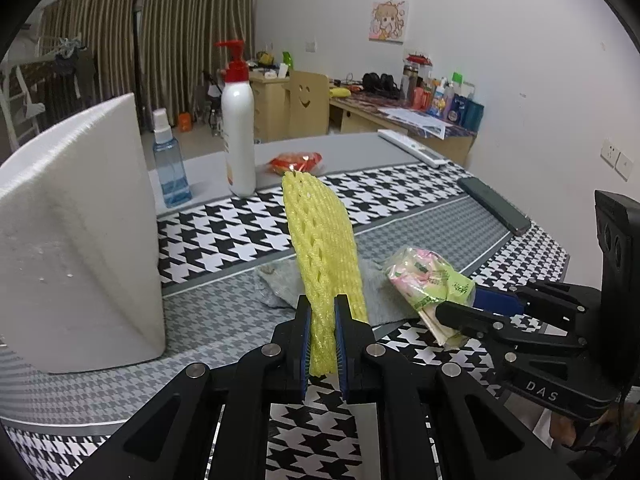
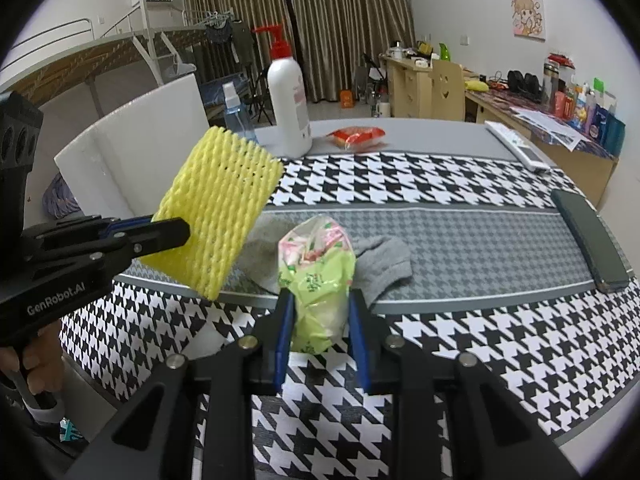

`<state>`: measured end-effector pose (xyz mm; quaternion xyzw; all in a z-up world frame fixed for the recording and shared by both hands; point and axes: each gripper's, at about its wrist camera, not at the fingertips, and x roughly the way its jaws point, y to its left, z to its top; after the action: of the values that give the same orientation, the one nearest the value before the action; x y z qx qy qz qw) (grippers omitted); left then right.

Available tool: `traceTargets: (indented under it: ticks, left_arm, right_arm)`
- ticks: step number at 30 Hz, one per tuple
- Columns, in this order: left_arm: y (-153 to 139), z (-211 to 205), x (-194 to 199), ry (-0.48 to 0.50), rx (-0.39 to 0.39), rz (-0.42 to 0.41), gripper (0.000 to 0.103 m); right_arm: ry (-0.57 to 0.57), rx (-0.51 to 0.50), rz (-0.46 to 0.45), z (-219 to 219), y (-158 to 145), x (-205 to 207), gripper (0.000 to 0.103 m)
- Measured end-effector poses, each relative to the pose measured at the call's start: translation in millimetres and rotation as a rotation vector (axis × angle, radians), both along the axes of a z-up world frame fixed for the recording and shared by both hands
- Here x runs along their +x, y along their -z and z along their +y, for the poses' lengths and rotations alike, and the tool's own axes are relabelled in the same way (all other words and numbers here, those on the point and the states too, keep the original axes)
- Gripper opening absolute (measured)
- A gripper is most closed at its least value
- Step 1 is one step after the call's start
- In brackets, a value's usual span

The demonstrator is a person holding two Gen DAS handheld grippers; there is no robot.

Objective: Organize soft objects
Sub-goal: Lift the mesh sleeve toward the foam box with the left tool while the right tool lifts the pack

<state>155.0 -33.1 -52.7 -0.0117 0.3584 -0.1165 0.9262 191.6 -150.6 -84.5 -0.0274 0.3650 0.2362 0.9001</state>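
Observation:
My left gripper (image 1: 322,302) is shut on the lower end of a yellow foam net sleeve (image 1: 320,236), which stands upright above the table. From the right wrist view the sleeve (image 2: 216,208) hangs in the air at the left, held by the left gripper (image 2: 180,230). My right gripper (image 2: 320,308) is shut on a green and pink candy bag (image 2: 316,276), its blue pads pressing both sides. The bag (image 1: 424,276) and right gripper (image 1: 460,304) sit to the right of the sleeve. A grey sock (image 2: 384,264) lies flat under and behind the bag.
A white foam box (image 1: 80,240) stands at the left, close to the sleeve. Behind are a spray bottle (image 1: 170,160), a white pump bottle (image 1: 239,120) and a red packet (image 1: 296,162). A dark phone (image 1: 496,206) and a remote (image 1: 412,148) lie at the right.

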Motion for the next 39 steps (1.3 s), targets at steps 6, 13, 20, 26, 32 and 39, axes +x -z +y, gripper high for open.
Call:
traceTargets:
  ticks: [6,13,20,26,32,39]
  left_arm:
    - [-7.9,5.7,-5.6,-0.016,0.004,-0.028,0.011]
    - [-14.9,10.1,-11.2,-0.028,0.009,-0.054,0.011]
    - [-28.0,17.5,-20.5,-0.040,0.020,-0.100,0.011]
    - [-37.0,25.1,-25.5,-0.061,0.022,-0.129,0.011]
    - [-45.6,29.5,-28.4,-0.061,0.008,-0.145,0.011]
    - [-59.1,35.0,-31.2,-0.066,0.005,-0.174,0.011]
  right_arm:
    - [0.003,0.014,-0.023,0.5,-9.2,-2.5,0.031]
    - [-0.005,0.023,-0.058,4.9,-22.0,-5.9,0.031]
    - [-0.013,0.034,-0.090,9.2,-33.5,-7.4,0.031]
    - [-0.023,0.047,-0.120,12.7,-44.4,-9.4,0.031]
    - [-0.034,0.053,-0.141,18.3,-53.4,-10.6,0.031]
    - [-0.043,0.051,-0.173,24.7,-64.5,-12.1,0.031]
